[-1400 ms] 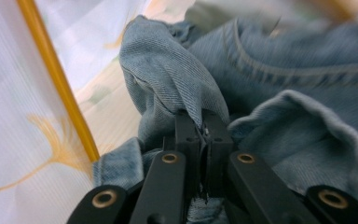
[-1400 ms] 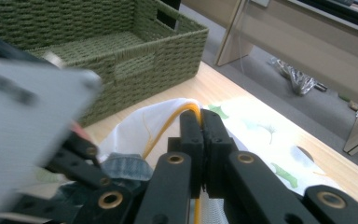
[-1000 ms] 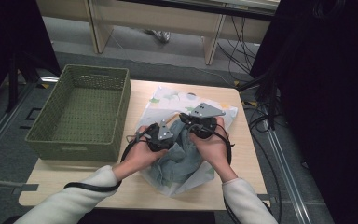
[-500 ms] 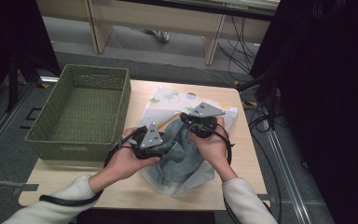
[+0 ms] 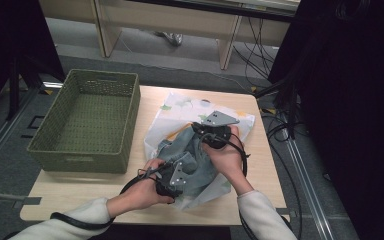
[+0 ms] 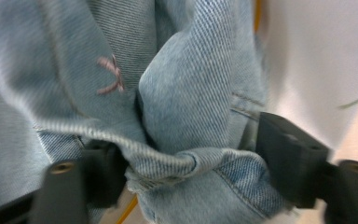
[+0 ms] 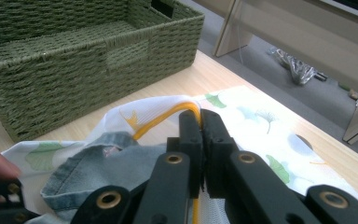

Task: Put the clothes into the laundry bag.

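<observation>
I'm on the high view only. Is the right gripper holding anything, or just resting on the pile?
Observer: It is holding. The right gripper view shows the right gripper shut on a yellow strap at the edge of the white leaf-print fabric.
Operator: Does the left one have the denim?
Observer: No. The left gripper has just been opening its jaws; a fold of the denim garment lies between them, apparently unpinched.
Operator: Any mark to tell which part of the denim that is?
Observer: There is a small pink cross stitch just above that fold.
</observation>
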`<state>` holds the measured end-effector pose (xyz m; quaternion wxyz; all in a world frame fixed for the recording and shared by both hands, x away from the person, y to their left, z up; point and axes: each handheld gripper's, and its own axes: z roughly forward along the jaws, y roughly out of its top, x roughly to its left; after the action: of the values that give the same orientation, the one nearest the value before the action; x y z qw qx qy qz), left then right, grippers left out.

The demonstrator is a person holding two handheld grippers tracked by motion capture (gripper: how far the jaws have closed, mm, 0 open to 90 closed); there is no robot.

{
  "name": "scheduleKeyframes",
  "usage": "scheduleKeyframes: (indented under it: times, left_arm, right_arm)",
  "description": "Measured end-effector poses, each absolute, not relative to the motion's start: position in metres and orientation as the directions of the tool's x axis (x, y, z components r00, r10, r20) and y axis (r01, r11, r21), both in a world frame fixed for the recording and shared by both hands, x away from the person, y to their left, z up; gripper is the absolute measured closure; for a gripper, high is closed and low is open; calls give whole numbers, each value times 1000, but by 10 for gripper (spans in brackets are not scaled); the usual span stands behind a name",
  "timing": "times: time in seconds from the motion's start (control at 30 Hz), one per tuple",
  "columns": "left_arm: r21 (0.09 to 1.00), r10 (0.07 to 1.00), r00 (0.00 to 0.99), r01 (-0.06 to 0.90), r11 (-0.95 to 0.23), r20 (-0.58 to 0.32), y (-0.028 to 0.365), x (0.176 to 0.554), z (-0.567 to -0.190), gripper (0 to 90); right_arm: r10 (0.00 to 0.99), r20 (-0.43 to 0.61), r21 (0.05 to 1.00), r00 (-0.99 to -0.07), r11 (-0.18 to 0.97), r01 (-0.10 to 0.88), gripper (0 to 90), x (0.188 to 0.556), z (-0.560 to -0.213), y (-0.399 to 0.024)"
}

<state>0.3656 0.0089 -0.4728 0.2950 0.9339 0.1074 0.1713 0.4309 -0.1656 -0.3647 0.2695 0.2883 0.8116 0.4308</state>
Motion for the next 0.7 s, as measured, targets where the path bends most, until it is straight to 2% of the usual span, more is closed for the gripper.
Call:
scheduleKeyframes:
  times: [0.03,0.07,0.1,0.23,0.27,0.33,0.37,0.5,0.53,0.7]
  left_arm:
    - [582,305,915,101,-807,264,7,367,-476,307]
    - [585,317,908,105,-804,273,3,368,-482,392]
    - [546,285,913,85,-834,293,3,369,-482,430]
    - [523,270,907,67,-850,323,-1,369,-486,560]
    - [523,279,907,79,-848,315,-2,370,-486,635]
    - [527,284,908,86,-846,309,-2,370,-486,663]
    - [532,294,908,97,-841,299,-2,371,-485,720]
    - [550,310,909,113,-828,280,-1,371,-483,768]
    - [591,349,903,142,-794,252,0,370,-482,773]
    - [639,380,892,147,-755,243,6,371,-465,785]
  right_arm:
    - [700,-189,855,-688,463,236,890,431,-365,-166]
    - [694,-191,852,-694,469,235,891,431,-365,-165]
    - [693,-194,851,-695,471,233,891,431,-365,-165]
    - [690,-192,848,-698,475,235,892,430,-366,-164]
    - [690,-189,847,-699,475,240,892,429,-366,-163]
    - [689,-188,846,-700,475,240,892,429,-366,-162]
    - [685,-193,845,-703,480,235,892,428,-366,-162]
    - [678,-194,843,-709,485,234,892,428,-366,-161]
    - [679,-188,842,-710,483,239,892,428,-367,-160]
    - [682,-179,841,-709,480,250,892,426,-367,-159]
